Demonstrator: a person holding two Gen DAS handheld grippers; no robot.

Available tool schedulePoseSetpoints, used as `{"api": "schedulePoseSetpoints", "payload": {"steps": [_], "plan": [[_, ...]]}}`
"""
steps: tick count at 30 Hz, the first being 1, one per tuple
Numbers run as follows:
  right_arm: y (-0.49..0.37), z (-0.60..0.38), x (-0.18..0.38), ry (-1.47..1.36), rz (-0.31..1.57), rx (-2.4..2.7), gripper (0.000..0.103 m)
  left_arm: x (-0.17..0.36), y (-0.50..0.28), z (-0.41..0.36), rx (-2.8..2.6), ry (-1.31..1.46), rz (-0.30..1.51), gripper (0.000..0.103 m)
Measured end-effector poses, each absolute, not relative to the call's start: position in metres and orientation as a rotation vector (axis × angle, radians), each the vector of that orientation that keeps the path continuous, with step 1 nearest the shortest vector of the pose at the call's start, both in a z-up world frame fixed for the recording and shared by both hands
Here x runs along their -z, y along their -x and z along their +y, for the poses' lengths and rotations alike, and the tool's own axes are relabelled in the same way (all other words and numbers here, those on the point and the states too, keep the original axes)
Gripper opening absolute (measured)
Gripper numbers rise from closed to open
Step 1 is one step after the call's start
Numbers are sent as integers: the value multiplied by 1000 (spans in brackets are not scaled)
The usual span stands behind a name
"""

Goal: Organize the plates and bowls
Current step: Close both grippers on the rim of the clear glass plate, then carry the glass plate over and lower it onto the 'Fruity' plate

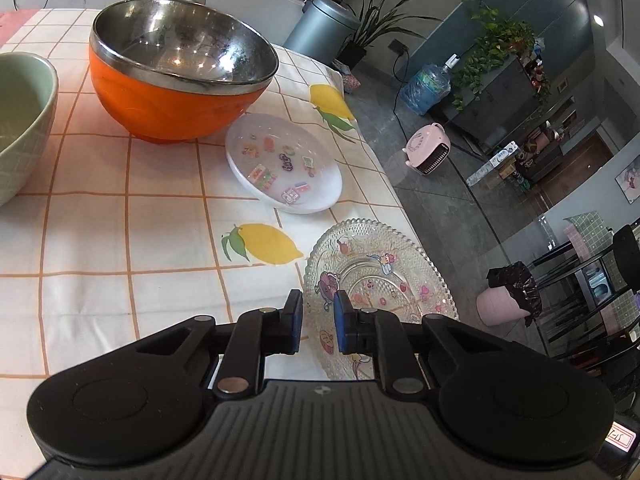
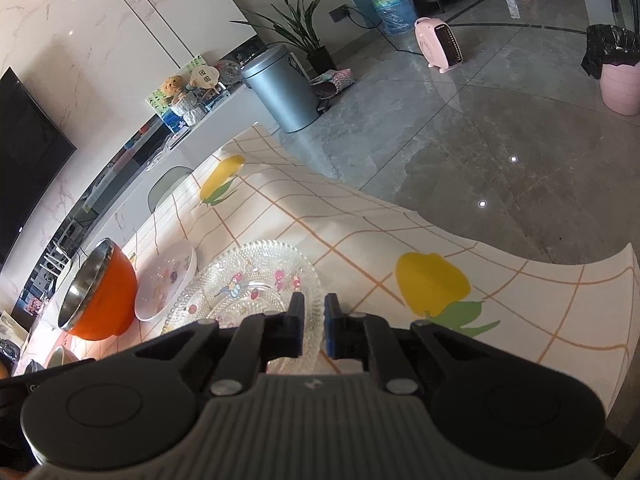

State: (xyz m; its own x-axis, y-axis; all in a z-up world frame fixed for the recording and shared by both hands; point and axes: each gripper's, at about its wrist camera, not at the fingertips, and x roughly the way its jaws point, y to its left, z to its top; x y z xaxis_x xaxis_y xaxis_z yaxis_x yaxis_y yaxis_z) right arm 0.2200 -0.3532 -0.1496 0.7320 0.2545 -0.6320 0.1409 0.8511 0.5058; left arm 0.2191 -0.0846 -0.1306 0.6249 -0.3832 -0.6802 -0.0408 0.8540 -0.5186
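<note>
A clear beaded glass plate [image 1: 380, 276] with cartoon prints lies near the table's right edge. My left gripper [image 1: 318, 318] is shut on its left rim, which runs between the blue pads. In the right wrist view the same glass plate [image 2: 248, 280] shows, and my right gripper [image 2: 314, 326] is shut on its near right rim. Beyond it lie a white plate [image 1: 284, 168] with small prints and an orange bowl [image 1: 180, 92] with a steel lining, also seen as white plate [image 2: 164, 280] and orange bowl [image 2: 108, 292]. A pale green bowl [image 1: 20, 120] stands at the far left.
The checked tablecloth with lemon prints [image 1: 120, 220] hangs over the table edge beside the glass plate. Past the edge is grey floor with a grey bin [image 2: 280, 88], a pink heater [image 2: 440, 48] and a pink waste basket [image 2: 620, 80].
</note>
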Motion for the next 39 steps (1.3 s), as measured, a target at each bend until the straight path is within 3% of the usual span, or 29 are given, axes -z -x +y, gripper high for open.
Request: {"api": "schedulePoseSetpoints", "payload": {"steps": [19, 39], "plan": [[-173, -331, 135, -597, 807, -107, 6, 104, -156, -51, 164, 539, 862, 17], [-114, -236, 105, -546, 846, -282, 7, 72, -69, 40, 9, 647, 738, 17]]}}
